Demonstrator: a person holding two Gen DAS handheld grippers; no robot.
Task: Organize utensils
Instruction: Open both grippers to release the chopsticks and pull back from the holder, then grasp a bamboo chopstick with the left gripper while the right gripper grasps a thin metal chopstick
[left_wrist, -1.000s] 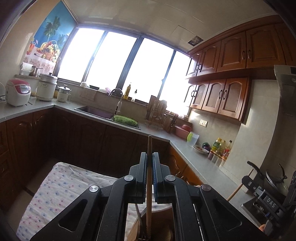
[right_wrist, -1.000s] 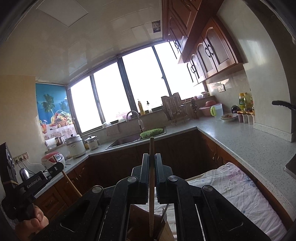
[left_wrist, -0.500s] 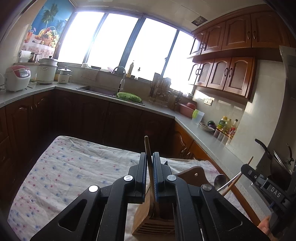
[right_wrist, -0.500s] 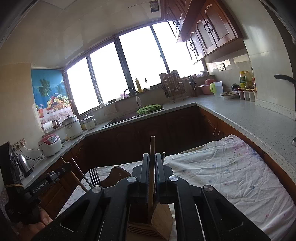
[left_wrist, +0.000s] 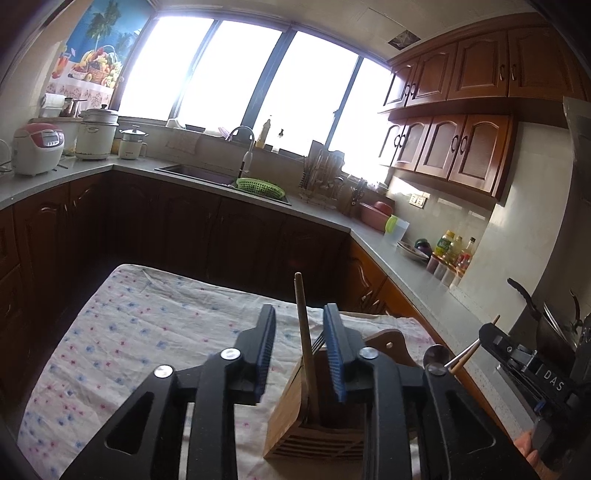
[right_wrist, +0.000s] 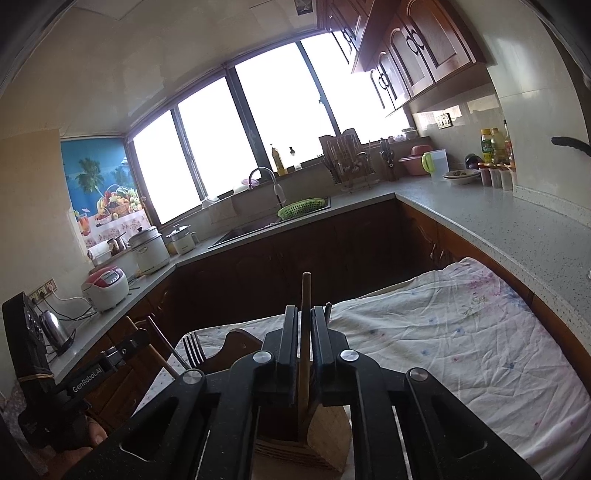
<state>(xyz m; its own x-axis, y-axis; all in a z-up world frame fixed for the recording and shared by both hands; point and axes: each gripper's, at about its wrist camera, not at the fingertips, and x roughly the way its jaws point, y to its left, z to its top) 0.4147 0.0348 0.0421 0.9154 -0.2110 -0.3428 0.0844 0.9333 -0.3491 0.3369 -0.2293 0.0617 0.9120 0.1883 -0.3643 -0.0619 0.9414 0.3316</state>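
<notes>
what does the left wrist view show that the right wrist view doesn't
Only the left wrist view: the left claw open around a wooden stick standing in the wooden holder, and a spoon bowl beside it.

Only the right wrist view: the right claw shut on its own wooden handle, plus a kettle.

Both: the holder, the fork, the floral cloth, the green basket by the sink.

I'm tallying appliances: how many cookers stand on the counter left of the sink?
3: a red-and-white rice cooker farthest left, a large white cooker beside it, and a small white cooker nearest the sink. More may lie outside the frame.
</notes>
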